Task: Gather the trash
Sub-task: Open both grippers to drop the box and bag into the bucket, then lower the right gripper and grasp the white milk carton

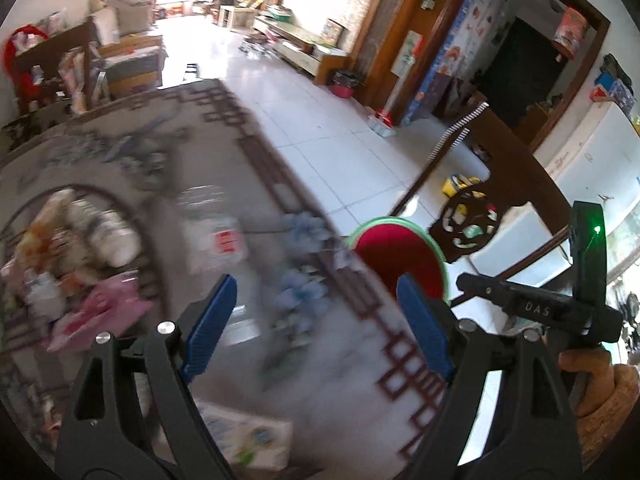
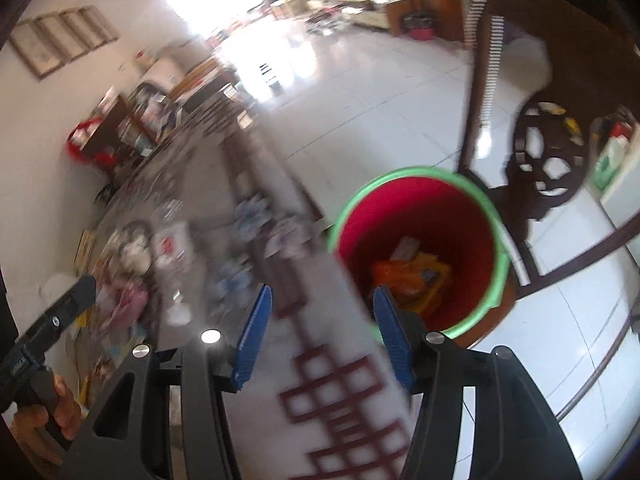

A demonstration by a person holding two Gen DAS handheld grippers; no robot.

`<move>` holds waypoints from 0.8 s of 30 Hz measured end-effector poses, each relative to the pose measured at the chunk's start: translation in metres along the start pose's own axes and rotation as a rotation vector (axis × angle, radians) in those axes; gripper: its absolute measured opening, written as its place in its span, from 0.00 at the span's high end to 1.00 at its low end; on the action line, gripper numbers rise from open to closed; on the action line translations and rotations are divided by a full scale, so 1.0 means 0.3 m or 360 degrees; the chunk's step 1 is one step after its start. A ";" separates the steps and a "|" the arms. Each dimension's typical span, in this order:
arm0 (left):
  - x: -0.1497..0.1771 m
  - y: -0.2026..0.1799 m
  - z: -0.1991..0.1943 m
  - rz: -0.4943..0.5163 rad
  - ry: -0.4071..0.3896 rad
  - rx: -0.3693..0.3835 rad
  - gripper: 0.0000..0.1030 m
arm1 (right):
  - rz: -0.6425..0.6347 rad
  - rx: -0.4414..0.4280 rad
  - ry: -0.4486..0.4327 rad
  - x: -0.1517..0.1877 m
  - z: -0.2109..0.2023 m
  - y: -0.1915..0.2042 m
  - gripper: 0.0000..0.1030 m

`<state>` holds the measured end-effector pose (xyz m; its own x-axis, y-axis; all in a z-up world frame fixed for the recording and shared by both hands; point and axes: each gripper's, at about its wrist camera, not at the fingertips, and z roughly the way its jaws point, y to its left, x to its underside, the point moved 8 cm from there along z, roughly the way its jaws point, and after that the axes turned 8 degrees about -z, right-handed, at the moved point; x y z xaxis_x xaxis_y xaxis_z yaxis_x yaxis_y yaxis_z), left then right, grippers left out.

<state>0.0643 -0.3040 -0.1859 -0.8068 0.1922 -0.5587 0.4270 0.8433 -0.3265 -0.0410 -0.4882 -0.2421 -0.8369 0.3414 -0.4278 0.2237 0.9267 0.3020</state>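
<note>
Trash (image 2: pixel 412 276) (orange/yellow wrappers) sits in red bucket (image 2: pixel 420 216) w/ green rim, on floor just beside table (image 2: pixel 340 400) edge. More litter (image 1: pixel 72 264) piled on table, blurred. Left gripper (image 1: pixel 316 320) & right gripper (image 2: pixel 320 336): jaws spread, nothing between.

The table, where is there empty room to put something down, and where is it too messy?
The tablecloth lies bare between the blue flower print and the dark red lattice border, on the side toward the red bucket. It is crowded at the far side: the round tray piled with wrappers, the pink packet and a white packet.
</note>
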 end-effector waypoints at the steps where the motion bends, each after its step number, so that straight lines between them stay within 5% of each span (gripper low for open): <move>1: 0.004 0.035 -0.021 -0.0011 -0.0012 -0.0024 0.22 | -0.0046 -0.0021 0.0022 0.007 0.017 0.053 0.48; 14: 0.097 0.649 -0.287 -0.0297 -0.0086 -0.0354 0.22 | -0.0818 -0.0173 0.0357 0.206 0.240 0.642 0.43; 24: 0.137 0.777 -0.318 -0.0329 -0.0059 -0.0355 0.22 | -0.1008 -0.0192 0.0576 0.337 0.348 0.773 0.38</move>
<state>0.0917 -0.0515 -0.2125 -0.8501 -0.0101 -0.5266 0.1517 0.9527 -0.2632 -0.0217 -0.2224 -0.3043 -0.9046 -0.3455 -0.2496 -0.3957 0.8983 0.1910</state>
